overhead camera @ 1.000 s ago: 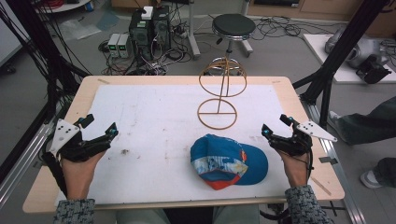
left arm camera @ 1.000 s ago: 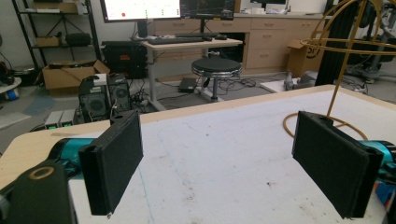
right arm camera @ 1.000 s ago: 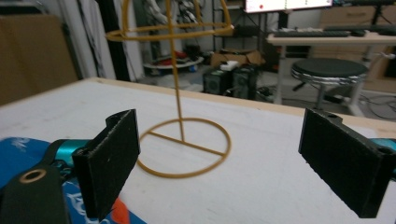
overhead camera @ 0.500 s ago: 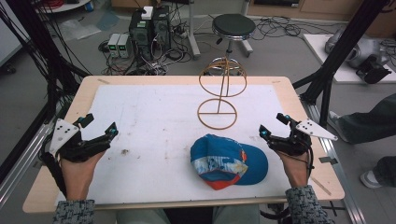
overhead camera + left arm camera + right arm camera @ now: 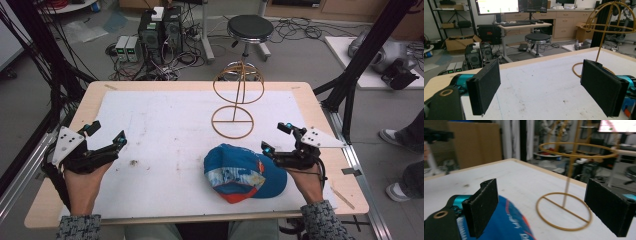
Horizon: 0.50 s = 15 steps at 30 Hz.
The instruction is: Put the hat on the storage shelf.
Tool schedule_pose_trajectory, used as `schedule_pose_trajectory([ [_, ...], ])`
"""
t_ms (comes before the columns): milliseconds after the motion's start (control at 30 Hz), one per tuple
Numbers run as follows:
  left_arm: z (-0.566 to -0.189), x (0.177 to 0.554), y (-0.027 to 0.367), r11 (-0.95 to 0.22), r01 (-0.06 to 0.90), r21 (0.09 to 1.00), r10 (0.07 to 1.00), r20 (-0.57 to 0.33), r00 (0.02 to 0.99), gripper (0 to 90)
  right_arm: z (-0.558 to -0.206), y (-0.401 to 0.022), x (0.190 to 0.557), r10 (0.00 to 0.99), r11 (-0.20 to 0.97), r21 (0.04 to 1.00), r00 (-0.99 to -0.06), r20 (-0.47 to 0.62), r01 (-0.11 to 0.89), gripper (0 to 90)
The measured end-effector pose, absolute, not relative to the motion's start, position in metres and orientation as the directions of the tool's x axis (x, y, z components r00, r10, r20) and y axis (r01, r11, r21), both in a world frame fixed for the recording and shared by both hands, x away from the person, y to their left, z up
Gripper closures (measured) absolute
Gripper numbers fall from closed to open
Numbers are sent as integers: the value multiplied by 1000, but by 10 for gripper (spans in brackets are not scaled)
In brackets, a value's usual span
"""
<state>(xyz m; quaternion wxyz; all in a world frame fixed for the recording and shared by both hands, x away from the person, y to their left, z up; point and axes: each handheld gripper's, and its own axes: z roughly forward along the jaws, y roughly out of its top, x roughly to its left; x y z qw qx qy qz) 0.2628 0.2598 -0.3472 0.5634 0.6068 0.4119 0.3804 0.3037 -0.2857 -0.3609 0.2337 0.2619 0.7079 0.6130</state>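
White-topped table (image 5: pixel 165 120) w/ a blue cap (image 5: pixel 243 172) near the front edge. Wire stand (image 5: pixel 238 102) just behind the cap. Right gripper (image 5: pixel 275 138) beside the cap, jaws spread, empty. Left gripper (image 5: pixel 106 136) well left of cap, also spread wide.

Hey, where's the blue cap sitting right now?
In the high view, the blue cap lies near the table's front edge, right of centre, beside the open right hand-held gripper and before the gold wire stand.

High view overhead; 2 claw views low, sharing wire stand (image 5: pixel 236 102).
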Motion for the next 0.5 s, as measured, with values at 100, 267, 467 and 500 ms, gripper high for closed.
schedule_pose_trajectory([
  [100,-345,261,260,-24,62,998,929,-1,370,166,-362,-274,302,612,144,987,-791,-27,77,112],
  [267,-344,260,261,-26,60,998,929,2,369,167,-369,-247,298,506,235,969,-861,-54,78,149],
  [467,-344,261,259,-26,63,998,928,1,373,167,-380,-227,297,466,305,950,-881,-85,70,178],
  [500,-344,261,259,-27,61,998,927,2,375,166,-382,-223,297,458,321,944,-885,-86,74,193],
])
